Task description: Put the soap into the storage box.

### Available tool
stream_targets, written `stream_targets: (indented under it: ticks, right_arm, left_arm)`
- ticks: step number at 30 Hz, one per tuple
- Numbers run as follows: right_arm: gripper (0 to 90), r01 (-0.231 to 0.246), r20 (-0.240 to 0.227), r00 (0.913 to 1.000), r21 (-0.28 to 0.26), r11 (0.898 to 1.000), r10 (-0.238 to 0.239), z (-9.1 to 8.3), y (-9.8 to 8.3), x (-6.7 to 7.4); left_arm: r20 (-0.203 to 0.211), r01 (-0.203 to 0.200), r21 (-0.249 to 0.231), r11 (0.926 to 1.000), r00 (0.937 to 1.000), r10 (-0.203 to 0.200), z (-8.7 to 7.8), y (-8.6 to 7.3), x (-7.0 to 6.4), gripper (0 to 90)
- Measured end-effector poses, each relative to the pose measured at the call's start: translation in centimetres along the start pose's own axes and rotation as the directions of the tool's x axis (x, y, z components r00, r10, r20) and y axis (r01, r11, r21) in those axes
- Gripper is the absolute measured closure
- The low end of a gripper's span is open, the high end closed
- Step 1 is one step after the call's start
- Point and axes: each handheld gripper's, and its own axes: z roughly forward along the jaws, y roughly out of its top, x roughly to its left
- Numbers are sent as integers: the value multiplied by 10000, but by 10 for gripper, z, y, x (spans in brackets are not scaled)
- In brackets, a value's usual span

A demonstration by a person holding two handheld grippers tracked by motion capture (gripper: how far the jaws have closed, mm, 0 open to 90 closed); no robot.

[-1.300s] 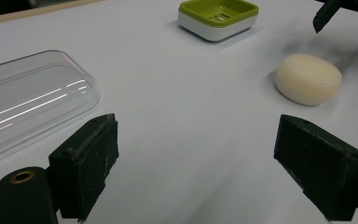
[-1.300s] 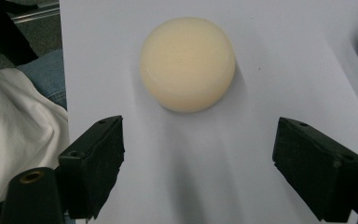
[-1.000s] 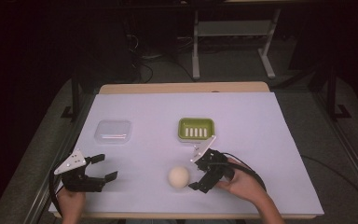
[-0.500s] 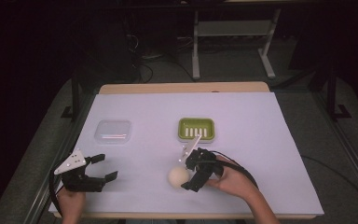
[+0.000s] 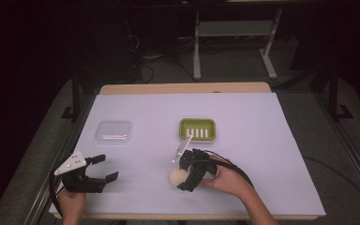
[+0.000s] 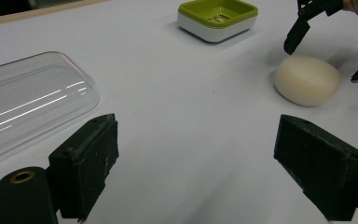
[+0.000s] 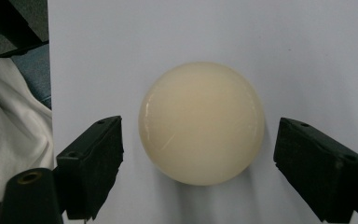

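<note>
Soap [image 7: 201, 122] — between right gripper [image 7: 198, 163] jaws

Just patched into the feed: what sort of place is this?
Probably a lab recording bench, not a home: a white-covered table in a dark room, cables on the floor, and staged props, a cream soap and green soap dish.

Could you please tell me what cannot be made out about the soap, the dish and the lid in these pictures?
- Round soap: high view, its right side is hidden by the right gripper.
- Clear lid: left gripper view, cut off by the left edge.
- Green soap dish: high view, near corner covered by the gripper's grey plate.
- Soap's underside: unseen anywhere.
</note>
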Motion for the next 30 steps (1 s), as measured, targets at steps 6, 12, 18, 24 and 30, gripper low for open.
stream_targets:
  ticks: [6, 12, 18, 24, 30]
  right_arm:
    - [151, 61, -81, 9999, 193, 9998, -59, 6, 4, 0]
    - [151, -40, -75, 10000, 388, 9992, 43, 11, 5, -3]
    - [151, 4, -76, 10000, 581, 9983, 0, 15, 6, -2]
    - [152, 57, -70, 10000, 723, 9974, -52, 20, 8, -1]
    - [163, 201, -41, 9998, 909, 9957, -198, 24, 9, -1]
  left_arm:
    - [0, -8, -7, 10000, 10000, 8, 0, 0, 0, 131]
    - [-3, 5, -16, 10000, 10000, -5, 0, 0, 0, 131]
    - [17, 11, -23, 10000, 10000, -11, 0, 0, 0, 131]
    - [15, 32, -22, 10000, 10000, -32, 0, 0, 0, 131]
    - [27, 15, -14, 10000, 10000, -15, 0, 0, 0, 131]
